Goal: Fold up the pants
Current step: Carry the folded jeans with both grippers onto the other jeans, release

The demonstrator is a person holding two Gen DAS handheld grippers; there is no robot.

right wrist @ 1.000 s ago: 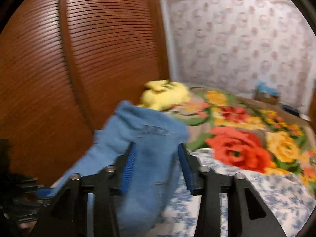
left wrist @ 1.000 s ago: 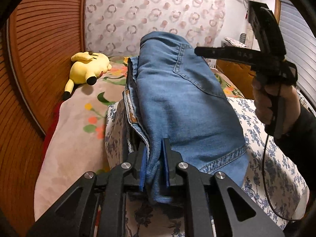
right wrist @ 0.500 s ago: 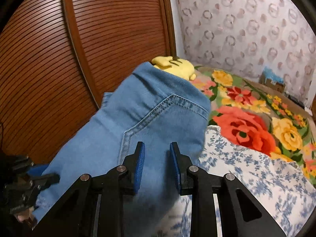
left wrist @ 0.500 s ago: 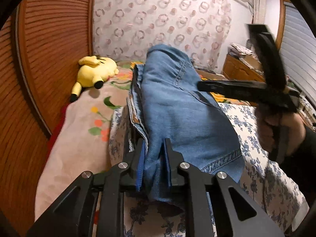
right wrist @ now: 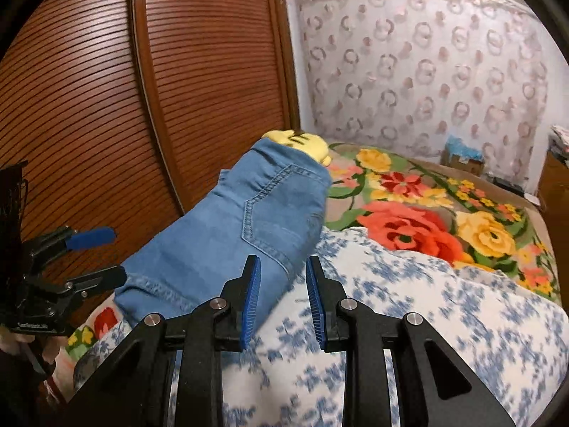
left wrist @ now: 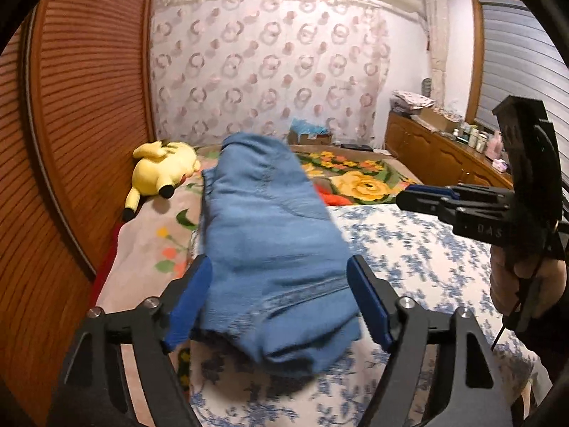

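Currently: folded jeans on blue-floral quilt, yellow plush just beyond. L gripper jaws opening, denim between, pads off it. R gripper narrow gap, empty, beside jeans.

Your folded light-blue denim pants lie flat as a stacked bundle on the bed. The hemmed end sits between your left gripper's opening jaws, touching neither pad. The stitched back pocket faces up, ahead and left of your right gripper's empty jaws.
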